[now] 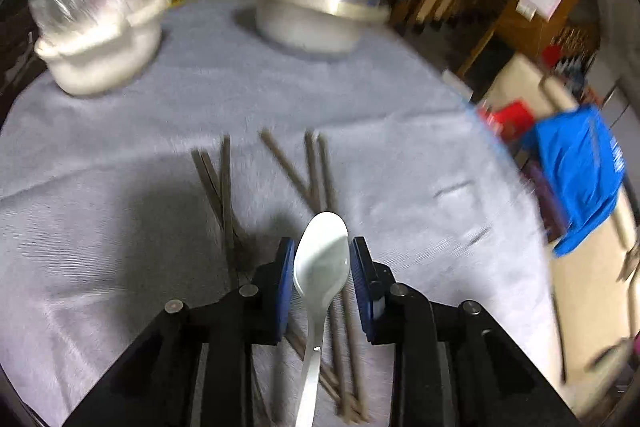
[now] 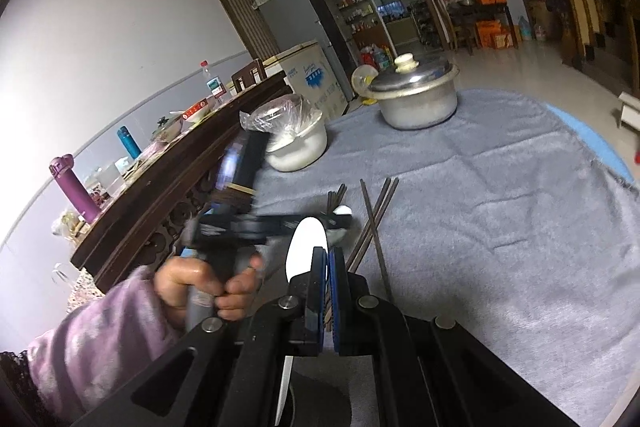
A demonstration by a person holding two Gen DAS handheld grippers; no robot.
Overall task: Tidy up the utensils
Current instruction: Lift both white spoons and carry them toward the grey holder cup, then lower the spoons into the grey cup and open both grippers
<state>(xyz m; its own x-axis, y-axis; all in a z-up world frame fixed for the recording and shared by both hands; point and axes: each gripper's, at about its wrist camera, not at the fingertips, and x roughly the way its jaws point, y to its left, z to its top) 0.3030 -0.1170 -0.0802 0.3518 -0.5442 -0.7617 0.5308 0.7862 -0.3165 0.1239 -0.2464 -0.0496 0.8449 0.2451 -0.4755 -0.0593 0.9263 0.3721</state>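
A: Any writing legible?

B: Blue print on a white box (image 2: 316, 75) by the fridge, too small to read; the left view is blurred.

A: Where's the white spoon (image 1: 322, 263)?

B: Its bowl sits between the left gripper (image 1: 322, 259)'s blue pads, handle running back out of view. Whether the pads press it, I can't tell. Brown chopsticks (image 1: 316, 167) lie on the grey cloth (image 1: 120, 147) beneath.

A: And the right gripper (image 2: 328, 263)?

B: Clenched, pads together; a white spoon (image 2: 306, 247) shows just left of them, partly hidden.
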